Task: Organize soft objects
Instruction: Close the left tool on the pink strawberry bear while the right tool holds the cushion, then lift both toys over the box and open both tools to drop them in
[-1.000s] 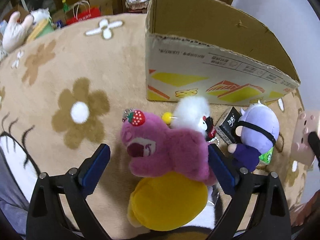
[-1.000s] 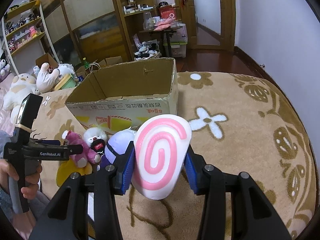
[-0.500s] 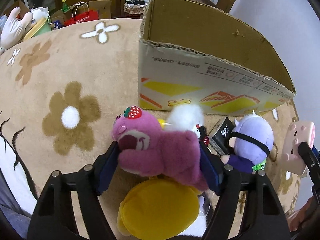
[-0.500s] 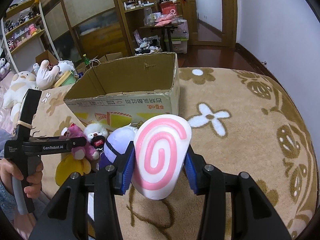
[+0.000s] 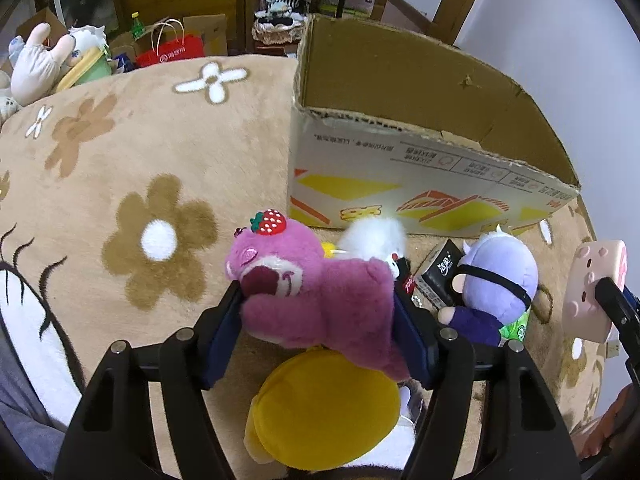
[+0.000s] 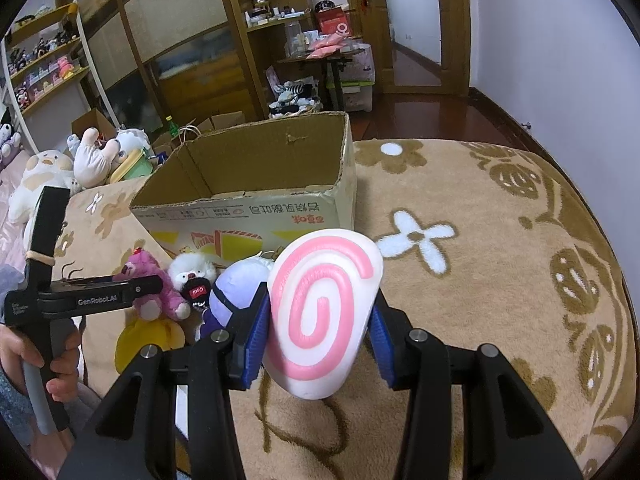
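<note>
Left wrist: pink bear (image 5: 320, 304) lies crosswise, head leftward.

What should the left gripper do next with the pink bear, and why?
Probably finish closing, then lift. The left gripper is closing, its fingers already against both sides of the pink bear, which lies on a yellow plush in front of the open cardboard box, seemingly empty where visible.

A lived-in home bedroom: a flowered plush blanket (image 6: 480, 216) fills the foreground, wooden shelves (image 6: 272, 40) and stuffed toys (image 6: 40, 172) crowd the upper left.
</note>
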Available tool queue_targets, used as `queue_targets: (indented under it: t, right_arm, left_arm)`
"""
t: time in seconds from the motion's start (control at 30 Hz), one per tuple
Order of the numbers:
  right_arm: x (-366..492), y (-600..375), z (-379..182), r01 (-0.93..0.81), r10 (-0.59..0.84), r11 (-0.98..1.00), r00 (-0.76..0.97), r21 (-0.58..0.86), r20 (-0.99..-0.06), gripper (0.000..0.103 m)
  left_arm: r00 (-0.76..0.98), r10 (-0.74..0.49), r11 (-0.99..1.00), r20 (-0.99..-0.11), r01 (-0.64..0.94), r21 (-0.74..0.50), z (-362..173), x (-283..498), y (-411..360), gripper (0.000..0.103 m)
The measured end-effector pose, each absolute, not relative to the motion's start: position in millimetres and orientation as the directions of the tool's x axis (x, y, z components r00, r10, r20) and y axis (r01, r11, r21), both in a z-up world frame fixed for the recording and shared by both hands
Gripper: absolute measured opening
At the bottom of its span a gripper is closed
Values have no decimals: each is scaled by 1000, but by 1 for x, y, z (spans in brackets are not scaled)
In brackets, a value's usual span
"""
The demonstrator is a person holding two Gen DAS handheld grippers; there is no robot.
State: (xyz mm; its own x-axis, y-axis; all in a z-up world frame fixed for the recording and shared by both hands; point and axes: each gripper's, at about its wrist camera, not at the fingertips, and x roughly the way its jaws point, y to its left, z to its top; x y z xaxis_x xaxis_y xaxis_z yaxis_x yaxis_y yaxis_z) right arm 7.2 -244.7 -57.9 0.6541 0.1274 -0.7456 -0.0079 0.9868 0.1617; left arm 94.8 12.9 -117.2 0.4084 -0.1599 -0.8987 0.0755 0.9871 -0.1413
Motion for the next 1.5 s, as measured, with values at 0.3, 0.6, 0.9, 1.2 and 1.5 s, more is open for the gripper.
queue_targets:
  t: [0.3,0.6,0.9,1.2,1.5]
  right_arm:
    - [2,-248,-44,-13,121,987,712,160,-692,48]
    - [-2,-244,-22,-55,125,989,794,134,-595,48]
    - [12,-231,-2,-102,139,990,860,100,-490,48]
    - [48,-226,3,-131,180,982,861,134,-476,48]
    - [82,-221,-17,-147,197,980,840,137,-505,49]
  left_arm:
    - [557,-163,986,-814,110,-122,-80,69,13,69]
    - [749,-170,985,-641,133,-106,-30,50,10,70]
    - [833,-196,974,-518,226,-4,8,51,-16,70]
    - [841,-187,967,-507,249,57,20,80,-32,71]
    - [813,-161,972,-560,229,52,-5,116,-31,73]
